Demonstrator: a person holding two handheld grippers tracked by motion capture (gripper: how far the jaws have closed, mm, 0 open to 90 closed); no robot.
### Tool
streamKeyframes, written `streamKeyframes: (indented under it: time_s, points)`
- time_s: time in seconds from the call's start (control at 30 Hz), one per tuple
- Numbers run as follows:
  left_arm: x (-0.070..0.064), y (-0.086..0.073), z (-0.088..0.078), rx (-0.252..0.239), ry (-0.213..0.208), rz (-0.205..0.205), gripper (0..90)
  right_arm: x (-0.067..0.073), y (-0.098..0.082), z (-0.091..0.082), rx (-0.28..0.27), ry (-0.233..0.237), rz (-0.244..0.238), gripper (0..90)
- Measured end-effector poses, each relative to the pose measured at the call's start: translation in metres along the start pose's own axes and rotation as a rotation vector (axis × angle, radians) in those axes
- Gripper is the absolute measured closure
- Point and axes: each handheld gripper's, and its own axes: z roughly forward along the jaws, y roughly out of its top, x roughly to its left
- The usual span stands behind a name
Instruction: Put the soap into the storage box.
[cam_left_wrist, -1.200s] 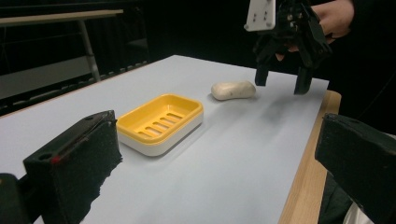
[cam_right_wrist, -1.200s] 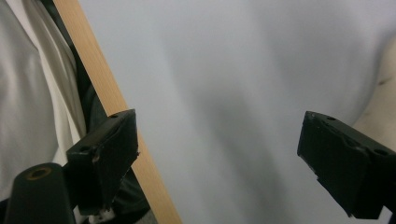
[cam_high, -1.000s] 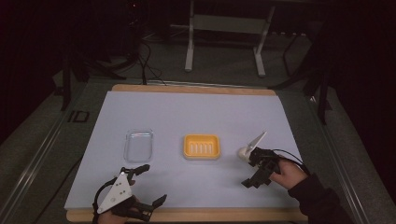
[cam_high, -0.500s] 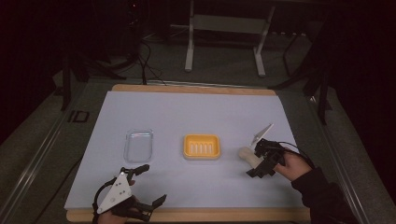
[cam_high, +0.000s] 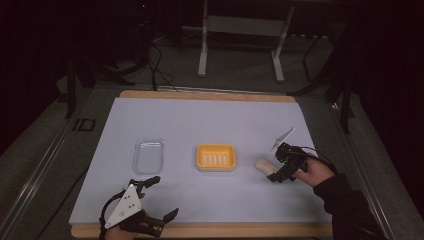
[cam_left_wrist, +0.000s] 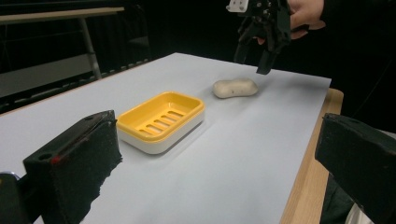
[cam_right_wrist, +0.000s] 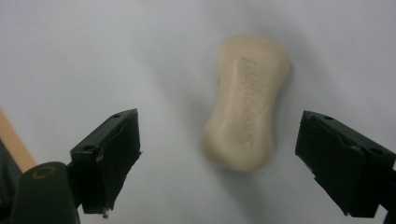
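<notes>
A cream soap bar (cam_high: 263, 165) lies flat on the white table cover, to the right of a yellow soap dish (cam_high: 215, 156). My right gripper (cam_high: 276, 173) hangs just above the bar's right end, pointing down. In the right gripper view the soap bar (cam_right_wrist: 245, 122) lies between the wide jaws of the right gripper (cam_right_wrist: 219, 144); the jaws have just been closing a little and neither pad touches it. My left gripper (cam_high: 162, 197) rests open near the front edge with nothing in it. From the left gripper (cam_left_wrist: 217, 156) I see the dish (cam_left_wrist: 161, 119), the soap (cam_left_wrist: 235, 87) and the right gripper (cam_left_wrist: 256, 53) above it.
A clear shallow plastic tray (cam_high: 149, 155) lies left of the dish. The white cover (cam_high: 210, 120) sits on a wooden board whose edge (cam_high: 200, 230) runs along the front. Metal stand legs (cam_high: 202, 55) rise beyond the far edge.
My right gripper has moved away from the front edge and over the soap bar. The left gripper, dish and tray have stayed where they were.
</notes>
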Motion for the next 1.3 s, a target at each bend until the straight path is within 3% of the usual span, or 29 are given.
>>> streamKeyframes:
  time_s: [0.33,0.7,1.3]
  points:
    - [0.000,0.000,0.000,-0.001,-0.001,-0.001,0.2,-0.010,-0.001,0.014,-0.027,0.019,0.009,17.7]
    - [0.000,0.000,0.000,-0.001,-0.001,0.000,0.2,-0.014,0.001,0.030,-0.056,-0.006,0.031,25.4]
    - [0.000,0.000,0.000,0.001,-0.006,0.000,0.2,-0.019,0.003,0.053,0.004,-0.039,0.071,42.2]
